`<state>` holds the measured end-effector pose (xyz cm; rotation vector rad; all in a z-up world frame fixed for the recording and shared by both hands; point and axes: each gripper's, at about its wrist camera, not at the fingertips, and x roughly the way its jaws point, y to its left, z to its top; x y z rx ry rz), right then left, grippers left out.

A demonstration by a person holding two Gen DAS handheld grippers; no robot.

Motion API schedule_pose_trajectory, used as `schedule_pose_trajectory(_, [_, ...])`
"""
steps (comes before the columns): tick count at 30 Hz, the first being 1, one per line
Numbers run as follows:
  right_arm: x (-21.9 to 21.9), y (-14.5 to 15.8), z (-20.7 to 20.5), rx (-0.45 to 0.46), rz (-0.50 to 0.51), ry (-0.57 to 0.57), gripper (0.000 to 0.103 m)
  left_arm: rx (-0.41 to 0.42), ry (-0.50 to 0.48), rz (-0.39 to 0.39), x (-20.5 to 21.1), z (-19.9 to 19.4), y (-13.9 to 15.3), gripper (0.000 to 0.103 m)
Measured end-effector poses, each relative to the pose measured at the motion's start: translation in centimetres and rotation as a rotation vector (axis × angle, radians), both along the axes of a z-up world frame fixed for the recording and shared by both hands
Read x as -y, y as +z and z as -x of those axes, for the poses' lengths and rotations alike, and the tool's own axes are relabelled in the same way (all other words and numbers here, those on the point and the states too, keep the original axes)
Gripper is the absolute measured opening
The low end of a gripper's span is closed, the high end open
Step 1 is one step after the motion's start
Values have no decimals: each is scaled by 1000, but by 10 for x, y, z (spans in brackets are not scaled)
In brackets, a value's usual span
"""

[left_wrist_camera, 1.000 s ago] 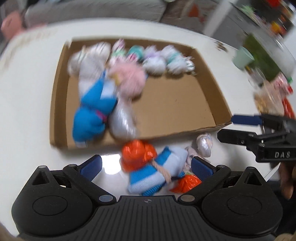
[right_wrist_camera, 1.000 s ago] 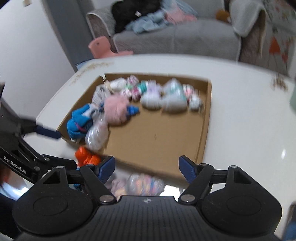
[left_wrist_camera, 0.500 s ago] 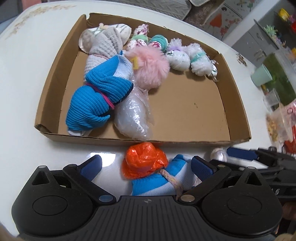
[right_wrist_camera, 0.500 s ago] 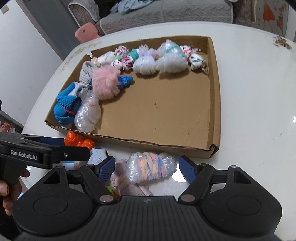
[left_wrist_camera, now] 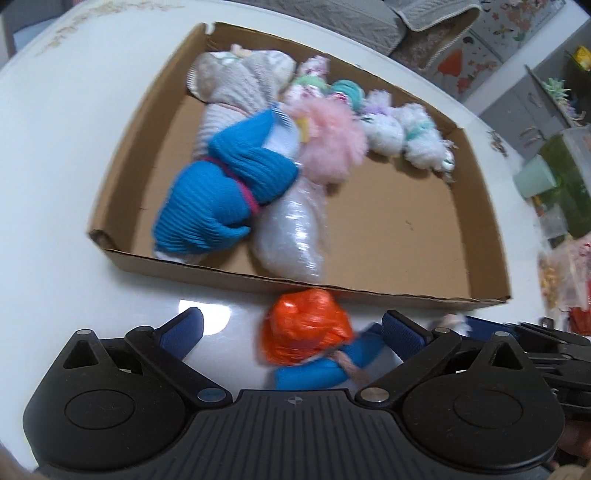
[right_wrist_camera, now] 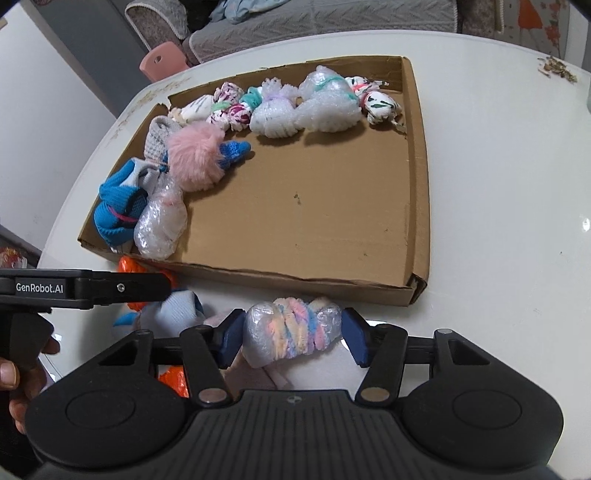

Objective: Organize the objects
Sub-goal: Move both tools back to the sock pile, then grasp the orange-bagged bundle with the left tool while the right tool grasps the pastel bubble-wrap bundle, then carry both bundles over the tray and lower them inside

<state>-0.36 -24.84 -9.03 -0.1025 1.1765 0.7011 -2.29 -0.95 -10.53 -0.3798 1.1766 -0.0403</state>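
A shallow cardboard tray [right_wrist_camera: 419, 192] [left_wrist_camera: 122, 173] on the white table holds several wrapped bundles along its far and left sides, among them a blue knit one [left_wrist_camera: 225, 188], a pink fluffy one [right_wrist_camera: 195, 158] and a clear plastic one [left_wrist_camera: 295, 236]. My right gripper [right_wrist_camera: 291, 338] has its pads on both sides of a pastel striped bundle in clear wrap [right_wrist_camera: 291, 330], just in front of the tray's near wall. My left gripper [left_wrist_camera: 291, 328] is open around an orange-wrapped bundle [left_wrist_camera: 303, 332] tied to a blue and white knit piece [left_wrist_camera: 325, 367].
The left gripper's arm [right_wrist_camera: 85, 288] crosses the right wrist view at the left, held by a hand. A mint cup [left_wrist_camera: 535, 181] and cluttered packets [left_wrist_camera: 565, 273] stand to the right of the tray. A grey sofa [right_wrist_camera: 332, 22] lies beyond the table.
The right gripper's fingers have closed in around the pastel bundle. The left gripper has shifted left and closer to the tray, with the orange bundle still between its open fingers.
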Motion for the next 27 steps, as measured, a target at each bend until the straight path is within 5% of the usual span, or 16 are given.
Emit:
schedule_pose_trajectory(9, [5,2,2,14,21,4,51,20,-42,-122,3,6,0,97])
schedule_pose_trajectory(11, [6,2,3,19,27,12,51,31,-57,-153,7,7,3,90])
schedule_pose_trajectory(13, [8,3,4,22,30,15,51,50,-81,-188,12,8,7,64])
schedule_pose_trajectory(15, [9,3,4,26,36,19,50,59,-93,-190,15,8,9,54])
schedule_pose_trajectory(27, [20,15,6,51,31,39,50,66,-196,-226,20,23,19,46])
